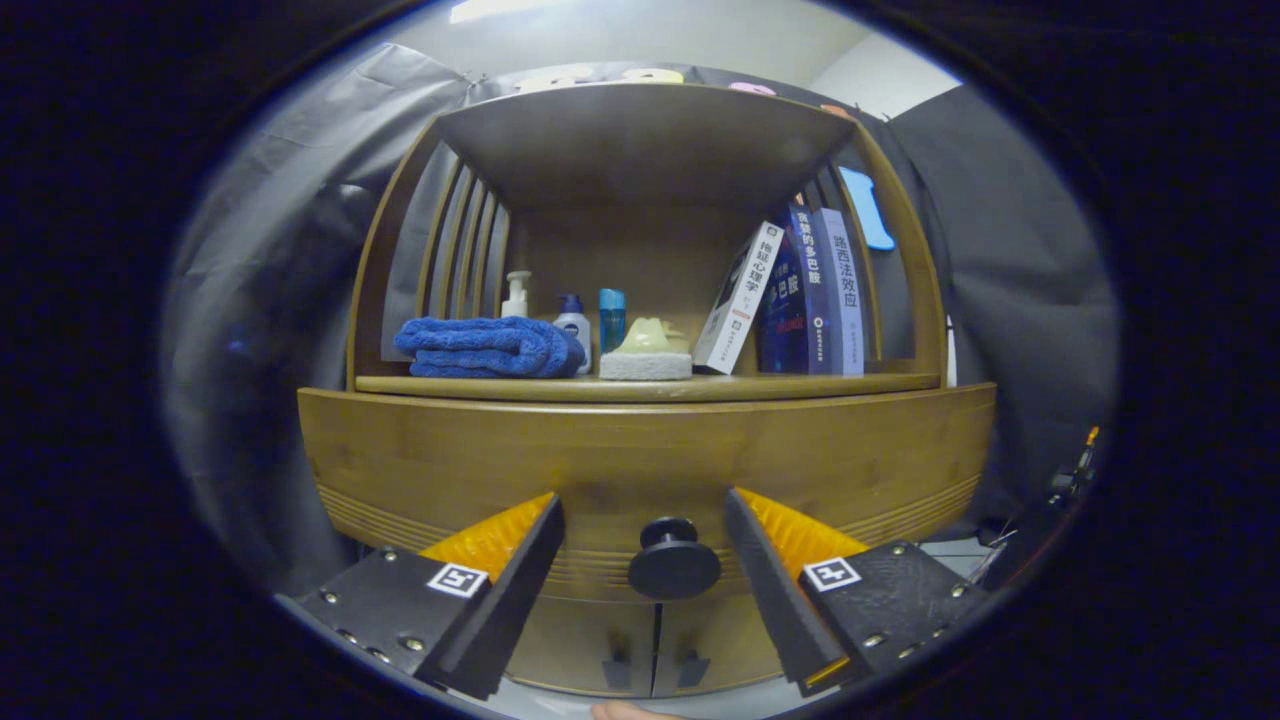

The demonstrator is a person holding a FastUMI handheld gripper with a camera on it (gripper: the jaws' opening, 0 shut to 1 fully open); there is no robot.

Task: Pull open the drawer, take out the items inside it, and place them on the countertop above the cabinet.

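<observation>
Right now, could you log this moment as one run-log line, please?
stage: reaching for knob | gripper: open, straddling drawer knob | drawer: closed | contact: none

Dim, cool light comes from a ceiling lamp (pixel 490 10) overhead, its glare blown out white. The shelf (pixel 640 385) recess lies in shadow under its top board. Fisheye distortion bows the drawer (pixel 640 460) front and the straight edges. The centre is sharp; the rim smears, and the spread claw (pixel 645 515) fingers look soft.
</observation>
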